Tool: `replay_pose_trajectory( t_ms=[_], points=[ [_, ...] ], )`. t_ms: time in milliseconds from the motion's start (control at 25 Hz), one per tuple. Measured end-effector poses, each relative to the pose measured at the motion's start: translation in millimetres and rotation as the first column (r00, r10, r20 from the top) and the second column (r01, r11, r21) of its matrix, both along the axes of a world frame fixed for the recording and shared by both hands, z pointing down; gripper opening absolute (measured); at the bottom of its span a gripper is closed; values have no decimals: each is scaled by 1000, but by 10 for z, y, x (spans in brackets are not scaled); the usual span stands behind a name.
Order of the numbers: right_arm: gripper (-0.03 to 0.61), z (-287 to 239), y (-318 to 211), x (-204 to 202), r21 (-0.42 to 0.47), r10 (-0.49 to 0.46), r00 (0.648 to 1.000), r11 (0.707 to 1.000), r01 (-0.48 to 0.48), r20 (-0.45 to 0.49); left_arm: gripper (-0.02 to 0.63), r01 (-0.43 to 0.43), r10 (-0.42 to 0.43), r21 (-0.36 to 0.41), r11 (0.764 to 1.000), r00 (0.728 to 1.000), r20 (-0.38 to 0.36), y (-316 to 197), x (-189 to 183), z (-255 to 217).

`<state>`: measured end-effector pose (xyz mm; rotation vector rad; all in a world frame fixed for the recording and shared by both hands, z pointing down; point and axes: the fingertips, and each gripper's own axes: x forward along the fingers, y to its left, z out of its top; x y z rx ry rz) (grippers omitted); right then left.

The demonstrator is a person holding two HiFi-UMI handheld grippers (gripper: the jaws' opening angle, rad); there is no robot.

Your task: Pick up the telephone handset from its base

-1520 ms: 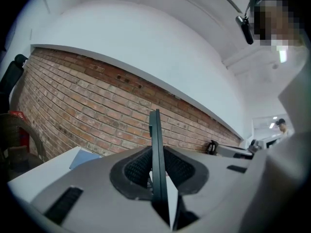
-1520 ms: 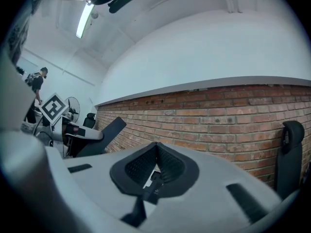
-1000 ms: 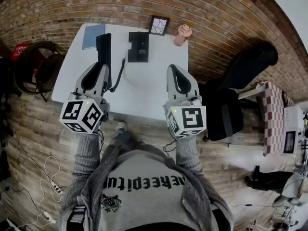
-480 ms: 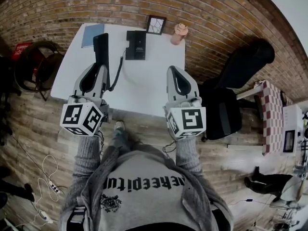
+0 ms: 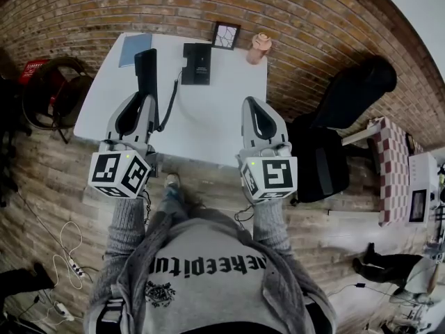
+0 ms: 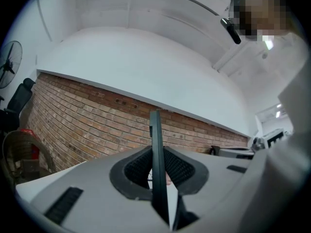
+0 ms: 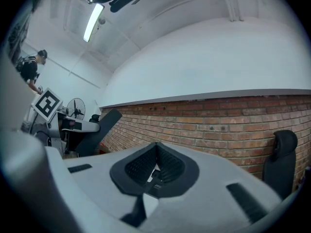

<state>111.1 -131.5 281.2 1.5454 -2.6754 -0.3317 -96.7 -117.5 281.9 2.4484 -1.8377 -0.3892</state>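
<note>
Left tool (image 5: 144,97): we find it pinching the black handset (image 5: 147,67) edge-on between its pads.
Right tool (image 5: 252,103): pressed together, nothing in it.
Handset: off its base (image 5: 197,64), just left of it, above the tabletop (image 5: 208,120).
Cord (image 5: 169,108): 1 lead joins handset and base.

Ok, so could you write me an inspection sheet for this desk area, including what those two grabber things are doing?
Surface: white table, set against a brick wall.
Job's things: black handset off its base, held on edge.
Clutter: blue notebook, picture frame, small pink object along the far edge.
Grippers: left gripper clamps the handset; right gripper shut, nothing between its jaws.
Cables: cord joins handset and base; white leads on the floor.
Surroundings: black chair, wooden floor.
</note>
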Motion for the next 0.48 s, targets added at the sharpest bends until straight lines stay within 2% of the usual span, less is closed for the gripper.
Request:
replay_pose_trajectory(
  t_ms=[480],
  points=[
    [3, 12, 43, 22, 1, -6, 1000, 1000, 6, 10, 71, -9, 9, 11, 1000, 1000, 7, 43, 76, -39]
  ],
)
